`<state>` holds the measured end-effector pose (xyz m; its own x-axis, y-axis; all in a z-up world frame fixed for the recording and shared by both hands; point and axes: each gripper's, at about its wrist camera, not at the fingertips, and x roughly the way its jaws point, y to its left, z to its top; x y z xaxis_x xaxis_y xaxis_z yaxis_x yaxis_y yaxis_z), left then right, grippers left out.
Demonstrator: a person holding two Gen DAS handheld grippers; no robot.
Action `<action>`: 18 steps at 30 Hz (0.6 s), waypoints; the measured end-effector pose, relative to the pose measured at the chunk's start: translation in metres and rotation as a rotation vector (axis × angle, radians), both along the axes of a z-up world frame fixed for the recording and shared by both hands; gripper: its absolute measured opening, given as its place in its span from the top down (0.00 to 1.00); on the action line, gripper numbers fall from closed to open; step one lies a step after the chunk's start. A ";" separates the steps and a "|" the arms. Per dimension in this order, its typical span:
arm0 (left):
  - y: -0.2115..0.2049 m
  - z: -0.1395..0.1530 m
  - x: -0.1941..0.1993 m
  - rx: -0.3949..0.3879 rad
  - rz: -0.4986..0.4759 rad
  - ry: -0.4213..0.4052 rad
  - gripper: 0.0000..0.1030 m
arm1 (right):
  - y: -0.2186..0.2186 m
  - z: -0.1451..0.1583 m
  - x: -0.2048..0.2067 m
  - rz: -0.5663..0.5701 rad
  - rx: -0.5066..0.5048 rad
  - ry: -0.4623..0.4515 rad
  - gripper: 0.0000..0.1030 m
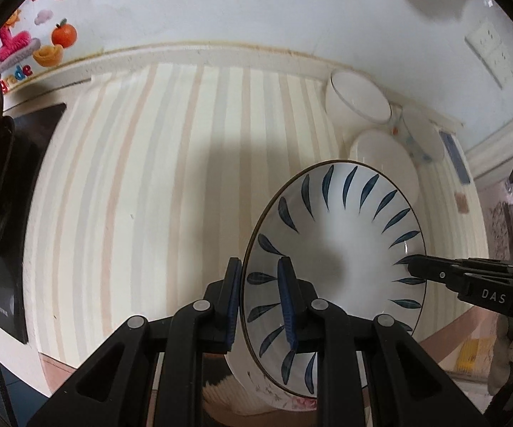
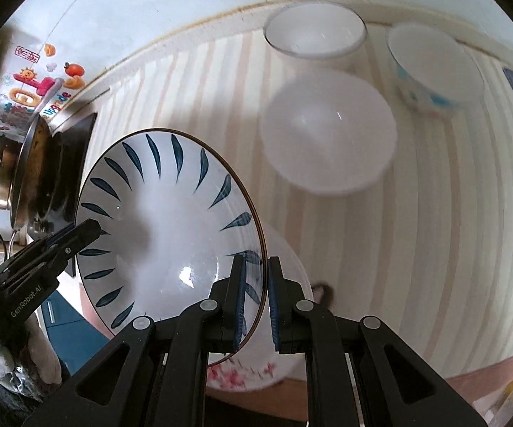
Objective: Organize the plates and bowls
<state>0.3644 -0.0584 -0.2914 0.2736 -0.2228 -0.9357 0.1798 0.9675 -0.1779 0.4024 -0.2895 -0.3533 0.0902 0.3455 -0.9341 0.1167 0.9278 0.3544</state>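
A white plate with blue leaf marks (image 1: 342, 235) (image 2: 164, 220) is held above the striped table, over a white plate with pink flowers (image 2: 249, 377) (image 1: 274, 396). My left gripper (image 1: 262, 302) is shut on the leaf plate's left rim. My right gripper (image 2: 256, 302) is shut on its right rim and shows from the side in the left wrist view (image 1: 416, 267). A white bowl (image 2: 327, 135) (image 1: 381, 156), a clear-rimmed white bowl (image 2: 315, 30) (image 1: 358, 94) and a bowl with blue marks (image 2: 434, 67) (image 1: 422, 138) stand at the back.
The table has a cream striped cloth (image 1: 171, 178) and ends at a white wall. A metal pot (image 2: 11, 174) on a black cooktop (image 1: 14, 192) stands at the left. A wall socket (image 1: 491, 49) is at the upper right. Coloured wall stickers (image 1: 25, 46) are at the left.
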 end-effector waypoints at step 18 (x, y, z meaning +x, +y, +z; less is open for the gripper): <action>-0.018 -0.053 -0.016 0.111 -0.029 0.068 0.82 | -0.006 -0.055 -0.038 0.008 0.025 0.062 0.87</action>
<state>0.3484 -0.0763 -0.3449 0.2032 -0.1242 -0.9712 0.1990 0.9765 -0.0832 0.3642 -0.2954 -0.4081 0.0297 0.3692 -0.9289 0.1317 0.9198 0.3697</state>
